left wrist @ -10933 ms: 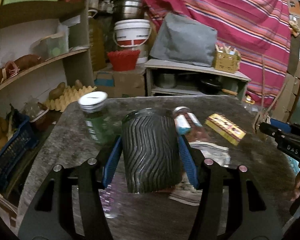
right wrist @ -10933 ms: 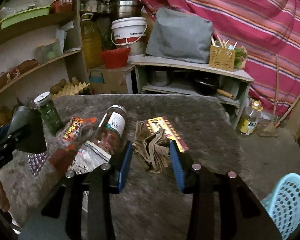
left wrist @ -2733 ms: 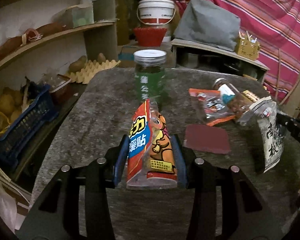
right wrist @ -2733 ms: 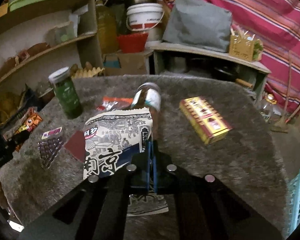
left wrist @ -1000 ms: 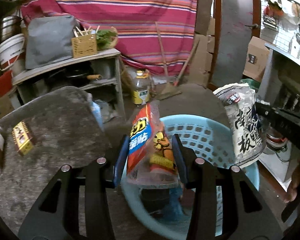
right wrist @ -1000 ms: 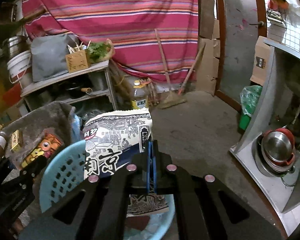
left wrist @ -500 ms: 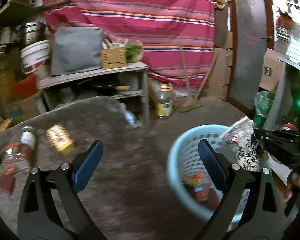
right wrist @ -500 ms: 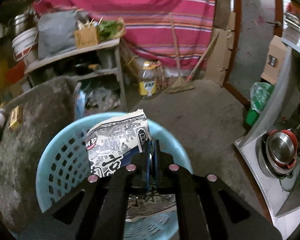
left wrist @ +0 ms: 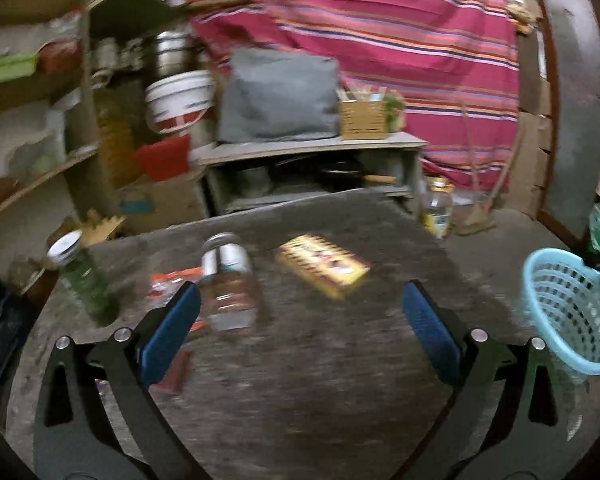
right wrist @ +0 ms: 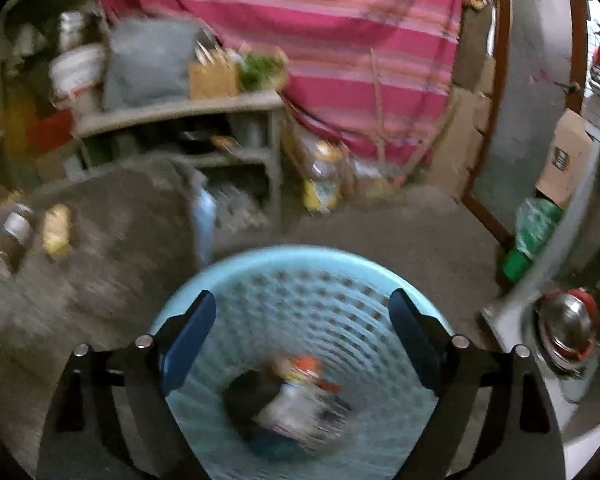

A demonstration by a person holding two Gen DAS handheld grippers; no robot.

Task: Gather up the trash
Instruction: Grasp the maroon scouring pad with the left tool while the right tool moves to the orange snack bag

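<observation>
Left wrist view: the left gripper (left wrist: 300,332) stands with its jaws spread wide and nothing between them; they have just been opening. It hangs over the grey table (left wrist: 320,380). On the table lie a clear jar (left wrist: 230,280) on its side, a yellow box (left wrist: 322,270) just right of it, an orange-red wrapper (left wrist: 172,280) left of the jar, partly behind the gripper's left finger, and a dark red packet (left wrist: 176,372) by the same finger. A green jar with a white lid (left wrist: 80,276) stands upright near the table's left edge. The light blue basket (left wrist: 568,312) stands off the table at the right edge of the frame. The picture is blurred.

Right wrist view: the right gripper (right wrist: 302,340) is likewise wide apart and empty, its jaws having just been opening. It hangs directly above the light blue basket (right wrist: 300,260). In the basket's bottom lies the collected trash (right wrist: 288,408): a dark item, a pale packet and an orange-and-yellow wrapper, too blurred to tell further. The table (right wrist: 100,240) lies to the left, with the yellow box (right wrist: 58,228) and the clear jar (right wrist: 12,236) on it.
</observation>
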